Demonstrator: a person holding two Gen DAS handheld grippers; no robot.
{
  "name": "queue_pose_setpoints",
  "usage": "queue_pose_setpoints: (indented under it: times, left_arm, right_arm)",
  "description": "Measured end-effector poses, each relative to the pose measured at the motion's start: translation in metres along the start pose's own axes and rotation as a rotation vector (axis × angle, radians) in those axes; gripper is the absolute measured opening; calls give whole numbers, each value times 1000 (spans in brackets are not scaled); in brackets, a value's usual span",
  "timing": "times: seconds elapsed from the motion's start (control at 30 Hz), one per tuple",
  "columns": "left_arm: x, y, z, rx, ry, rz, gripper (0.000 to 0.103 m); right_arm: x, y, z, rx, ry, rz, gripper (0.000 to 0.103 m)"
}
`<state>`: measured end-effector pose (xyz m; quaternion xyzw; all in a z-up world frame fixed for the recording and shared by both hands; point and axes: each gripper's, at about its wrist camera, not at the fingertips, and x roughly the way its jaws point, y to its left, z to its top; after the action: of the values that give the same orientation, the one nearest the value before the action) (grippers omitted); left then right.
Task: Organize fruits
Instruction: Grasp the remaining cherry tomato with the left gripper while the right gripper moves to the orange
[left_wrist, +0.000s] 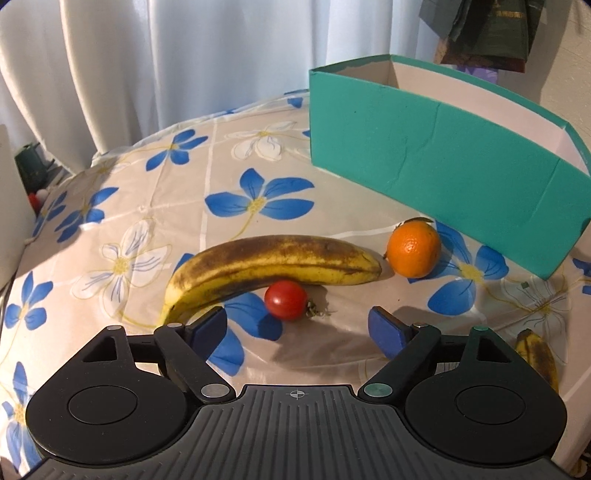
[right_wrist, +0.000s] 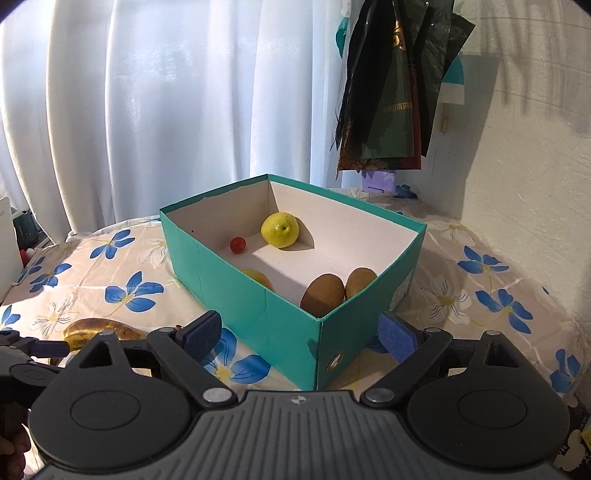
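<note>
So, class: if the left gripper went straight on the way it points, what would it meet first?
Probably the tomato, lying just ahead of the open left gripper, with the banana right behind it. Depth is hard to judge.

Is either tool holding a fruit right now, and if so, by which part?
Nothing is held. The left tool is open above the tomato; the right tool is open, straddling the box corner.

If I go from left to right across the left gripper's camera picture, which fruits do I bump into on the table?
Big spotty banana → little red tomato → orange → tip of a second banana at the right edge.
</note>
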<state>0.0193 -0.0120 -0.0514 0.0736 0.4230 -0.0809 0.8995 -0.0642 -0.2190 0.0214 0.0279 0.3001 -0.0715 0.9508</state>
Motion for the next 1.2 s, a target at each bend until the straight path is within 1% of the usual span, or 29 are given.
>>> queue_pose_setpoints:
  times: [0.1, 0.2, 0.27, 0.33, 0.4, 0.47, 0.53, 0.57, 0.7, 0.73, 0.77, 0.93, 1.2]
  left_arm:
    - [4, 1, 0, -1, 6, 6, 87]
    - [7, -1, 2, 6, 3, 6, 83]
    - [11, -3, 3, 12, 7, 5, 75]
    - [16, -2, 5, 9, 20, 5, 71]
    - [19, -1, 6, -3, 17, 5, 70]
    - [19, -2, 8, 1, 9, 17, 62]
    - [20, -3, 9, 5, 3, 19, 60]
    - [20, -3, 10, 2, 7, 15, 56]
    - [18, -2, 11, -9, 0, -1, 46]
    - [19, -2, 11, -7, 1, -4, 37]
    - [20, -1, 11, -8, 6, -9, 31]
    - [14, 2, 12, -27, -3, -37, 30]
    - [-27, -1, 24, -4, -72, -73, 30]
  right_arm:
    - [2, 0, -3, 7, 16, -4, 92]
    - [3, -1, -4, 13, 24, -8, 92]
    - [3, -1, -2, 15, 19, -10, 92]
    - [4, 0, -1, 14, 14, -11, 92]
    - [5, 1, 1, 9, 16, -12, 92]
    - [6, 1, 1, 6, 19, -13, 92]
    - [7, 2, 2, 5, 25, -12, 92]
    - [7, 2, 2, 5, 26, -13, 92]
    - [9, 3, 4, 0, 30, -11, 92]
    - [10, 4, 3, -1, 33, -10, 92]
    - [11, 4, 3, 0, 35, -10, 92]
    - [11, 6, 3, -6, 40, -12, 92]
    - [8, 6, 1, -6, 44, -14, 92]
